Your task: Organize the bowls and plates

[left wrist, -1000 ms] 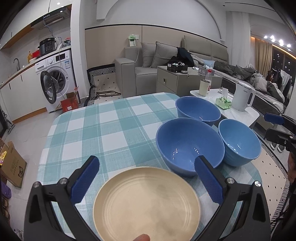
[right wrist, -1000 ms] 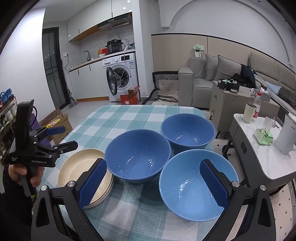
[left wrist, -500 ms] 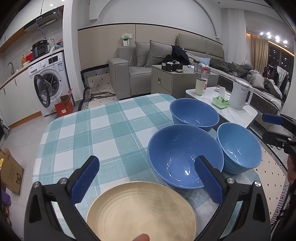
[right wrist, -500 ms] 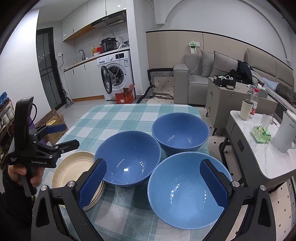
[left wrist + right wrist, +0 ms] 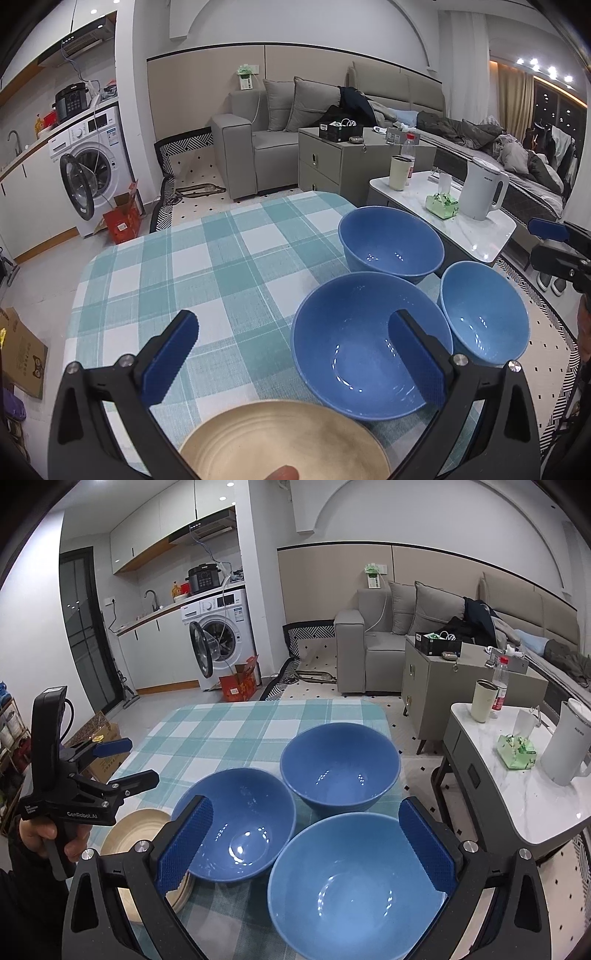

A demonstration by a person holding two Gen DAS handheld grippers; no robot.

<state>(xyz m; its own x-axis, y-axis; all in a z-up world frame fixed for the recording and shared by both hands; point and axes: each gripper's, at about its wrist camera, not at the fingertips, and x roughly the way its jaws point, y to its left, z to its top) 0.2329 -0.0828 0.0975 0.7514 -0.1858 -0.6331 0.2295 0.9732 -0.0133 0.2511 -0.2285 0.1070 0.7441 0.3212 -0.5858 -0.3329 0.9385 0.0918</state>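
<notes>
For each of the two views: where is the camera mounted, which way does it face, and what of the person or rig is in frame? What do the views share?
Left wrist: sits on the left gripper, looks across the checked table toward the sofa; its open fingers and a fingertip show, over the beige plate.
Right wrist: sits on the right gripper, faces the washing machine; its open fingers show, plus the person's hand holding the other gripper.
Shared: three blue bowls, plate, table.

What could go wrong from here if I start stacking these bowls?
1. The three blue bowls sit close together, so a finger of the right hand-held gripper lowered around the nearest bowl could knock the middle bowl.
2. The nearest bowl seems close to the table's edge; a nudge might tip it off.
3. The middle bowl looks pressed against the plate, which could shift.
</notes>
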